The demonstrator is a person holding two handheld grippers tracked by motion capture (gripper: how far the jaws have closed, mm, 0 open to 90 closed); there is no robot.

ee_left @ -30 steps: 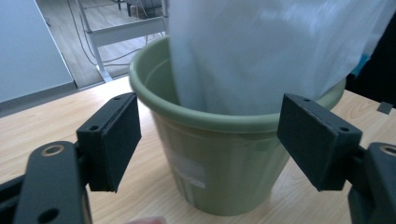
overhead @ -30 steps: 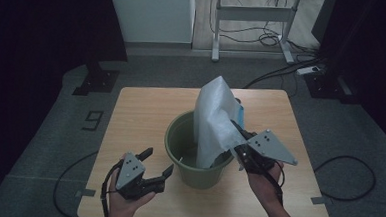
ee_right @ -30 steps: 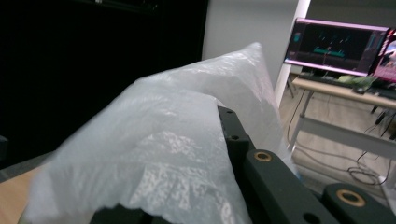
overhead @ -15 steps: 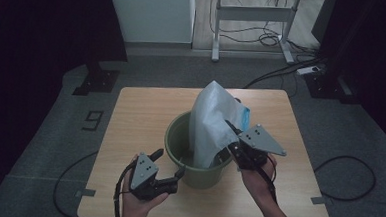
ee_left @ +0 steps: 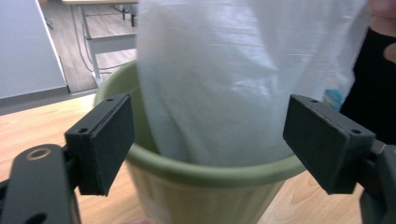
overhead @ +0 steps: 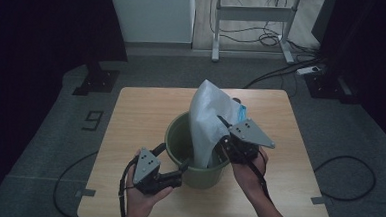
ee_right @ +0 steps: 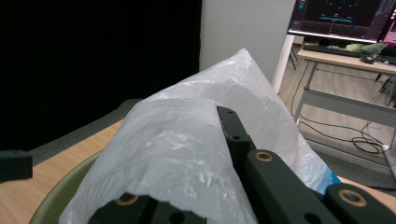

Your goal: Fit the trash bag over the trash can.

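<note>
While the high view shows the right gripper (overhead: 224, 138) pinching the white plastic bag (overhead: 209, 120) over the green bin (overhead: 179, 138), the left gripper (ee_left: 205, 135), jaws spread, faces the rim.

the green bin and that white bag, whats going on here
A person is fitting a white plastic bag into a green bin on a wooden table. The right gripper is shut on the bag, holding it upright over the bin. The left gripper is open at the bin's near rim, gripping nothing.
</note>
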